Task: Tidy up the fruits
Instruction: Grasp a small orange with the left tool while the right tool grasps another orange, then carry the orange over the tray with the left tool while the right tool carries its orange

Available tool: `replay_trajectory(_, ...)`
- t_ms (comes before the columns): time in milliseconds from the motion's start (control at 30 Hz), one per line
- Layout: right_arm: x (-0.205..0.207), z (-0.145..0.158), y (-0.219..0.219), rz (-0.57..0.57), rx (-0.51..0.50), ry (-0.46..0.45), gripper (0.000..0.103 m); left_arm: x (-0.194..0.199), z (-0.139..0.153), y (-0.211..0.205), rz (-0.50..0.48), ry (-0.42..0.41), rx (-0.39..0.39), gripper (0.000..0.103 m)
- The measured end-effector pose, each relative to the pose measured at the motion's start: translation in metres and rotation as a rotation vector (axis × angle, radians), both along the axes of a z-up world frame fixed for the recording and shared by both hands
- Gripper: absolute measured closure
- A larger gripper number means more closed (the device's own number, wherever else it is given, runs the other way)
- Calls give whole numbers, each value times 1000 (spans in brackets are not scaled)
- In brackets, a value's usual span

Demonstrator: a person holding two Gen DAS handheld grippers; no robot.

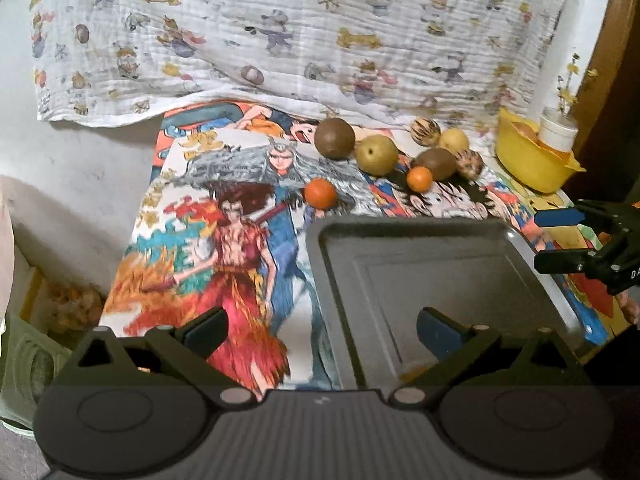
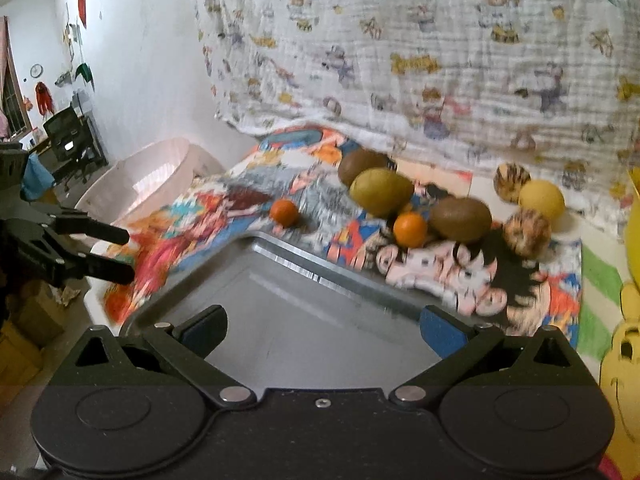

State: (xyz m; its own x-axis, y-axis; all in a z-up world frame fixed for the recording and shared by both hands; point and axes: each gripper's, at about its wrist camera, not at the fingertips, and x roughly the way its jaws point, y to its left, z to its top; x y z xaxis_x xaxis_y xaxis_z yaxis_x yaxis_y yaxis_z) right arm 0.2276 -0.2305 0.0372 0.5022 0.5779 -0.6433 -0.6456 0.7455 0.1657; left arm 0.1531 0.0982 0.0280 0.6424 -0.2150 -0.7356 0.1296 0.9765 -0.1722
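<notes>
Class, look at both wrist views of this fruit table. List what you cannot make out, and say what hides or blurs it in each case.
- Yellow bowl, left wrist view: contents partly hidden by its rim and a white cup; in the right wrist view the edge cuts it off.
- Metal tray: near end covered by each hand-held gripper's body in both views.
- Striped round fruits: kind unclear, blurred.
- Table under the printed cloth: hidden.

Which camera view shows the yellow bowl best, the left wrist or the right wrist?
The left wrist view shows it best: the yellow bowl appears almost whole at the far right, with a white cup in it. In the right wrist view only a yellow sliver shows at the right edge, probably the same bowl.
</notes>
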Motion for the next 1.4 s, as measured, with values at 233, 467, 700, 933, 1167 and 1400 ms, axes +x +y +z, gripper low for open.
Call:
replay_trajectory(233, 36, 0, 13, -24, 10, -18, 1, 38, 0, -1, -4, -13, -16, 1)
replay_trajectory(467, 74, -14, 24, -94, 30, -2, 3, 81, -9, -9, 27, -59, -63, 1)
replay_trajectory(700, 101, -36, 35, -161, 41, 41, 13, 118, -32, -18, 91, -47, -63, 1)
replay_trajectory(933, 117, -52, 37, -203, 41, 66, 24, 132, -44, -31, 89, -64, 15, 8)
replay_trajectory(1167, 128, -63, 42, -229, 42, 81, 35, 140, -51, -37, 72, -54, 28, 20)
replay_trajectory(1400, 130, -67, 46, -256, 51, 66, 42, 143, -53, -41, 62, -61, 36, 30)
